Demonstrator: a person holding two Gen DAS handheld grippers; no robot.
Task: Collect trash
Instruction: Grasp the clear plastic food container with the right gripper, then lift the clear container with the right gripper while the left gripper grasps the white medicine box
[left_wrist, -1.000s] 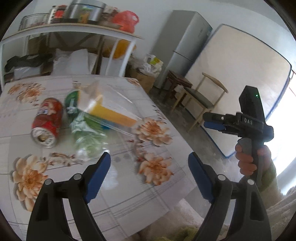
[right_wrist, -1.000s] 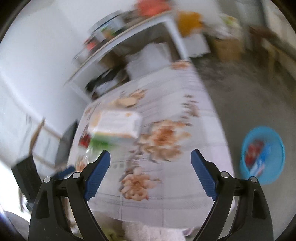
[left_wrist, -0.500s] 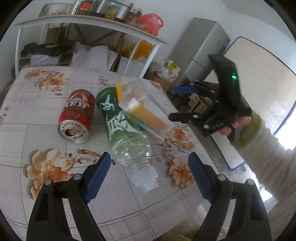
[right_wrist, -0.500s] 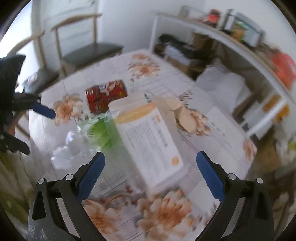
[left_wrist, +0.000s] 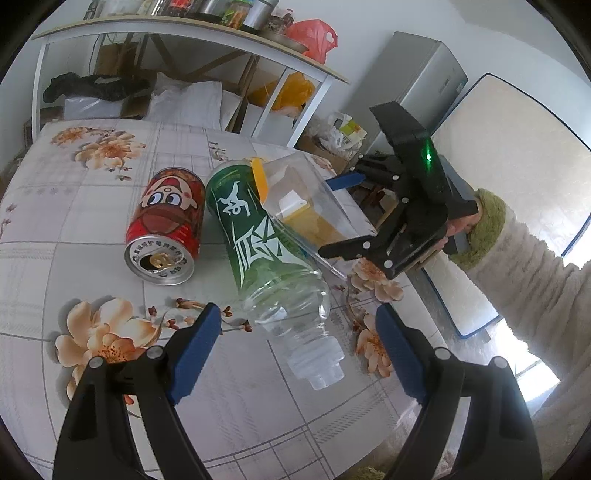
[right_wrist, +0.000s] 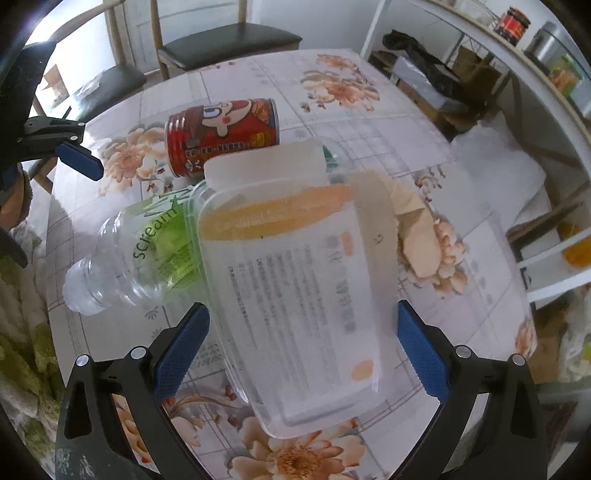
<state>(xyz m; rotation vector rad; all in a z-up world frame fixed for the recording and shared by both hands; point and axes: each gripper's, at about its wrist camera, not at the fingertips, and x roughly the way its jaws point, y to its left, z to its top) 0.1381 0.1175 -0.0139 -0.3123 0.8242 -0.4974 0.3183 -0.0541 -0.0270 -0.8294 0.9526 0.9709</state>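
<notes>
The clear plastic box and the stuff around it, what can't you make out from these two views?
- Clear plastic box, right wrist view: label print blurred, unreadable.
- Green-labelled bottle, right wrist view: its far half is hidden behind the box.
- Red can, left wrist view: rim lettering too small to read.
- Right tongs, left wrist view: whether the pads touch the box is unclear; the clear wall hides the contact.

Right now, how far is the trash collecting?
Nothing looks collected. The red cartoon drink can, green-labelled clear plastic bottle and clear plastic box lie on the floral table. Both grippers, left and right, are open; the right brackets the box.
</notes>
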